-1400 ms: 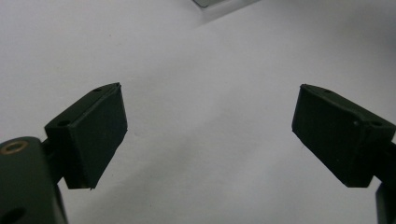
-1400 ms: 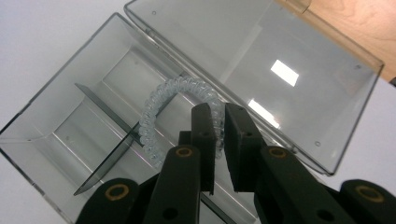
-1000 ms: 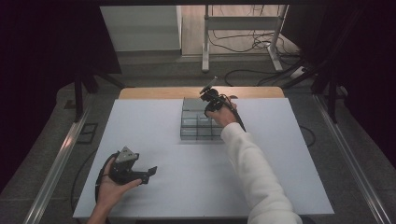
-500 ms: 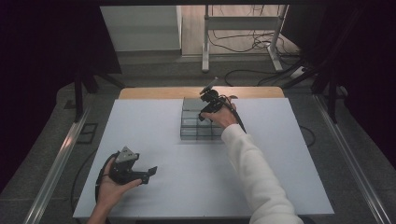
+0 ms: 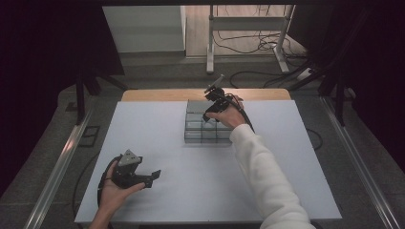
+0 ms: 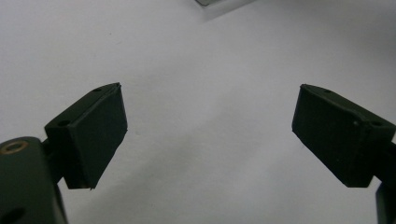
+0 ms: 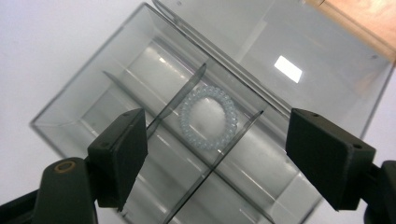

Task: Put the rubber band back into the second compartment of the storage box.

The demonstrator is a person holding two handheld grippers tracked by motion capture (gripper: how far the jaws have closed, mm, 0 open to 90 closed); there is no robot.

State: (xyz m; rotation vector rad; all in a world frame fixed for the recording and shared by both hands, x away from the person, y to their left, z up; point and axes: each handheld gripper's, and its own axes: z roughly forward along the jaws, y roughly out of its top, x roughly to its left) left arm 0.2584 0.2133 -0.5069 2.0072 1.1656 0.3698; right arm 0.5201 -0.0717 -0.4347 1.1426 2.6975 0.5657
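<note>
R gripper hangs over the clear divided organizer at the far middle of the white table, pointing down into it. Its jaws have just been opening and now stand wide apart w/ nothing between them. In the right gripper view the coiled hair tie, translucent and pale, lies flat on the floor of the middle compartment, directly below and between the two black pads, not touching either. Thin divider walls sit close on both sides of it.

Judgement: this looks like the release step of dropping the hair tie into its compartment, and that part appears done, since the tie rests inside w/ no grip on it.

L gripper is near the table's front edge, well apart from the organizer, pointing across bare tabletop; jaws apart, empty, as the left gripper view confirms.

Next move, probably: lift R gripper straight up, clear of the dividers, w/o closing, so the pads don't snag a wall or drag the tie out. Then pull back toward the person's side. Nothing else to pick is visible on the table.
</note>
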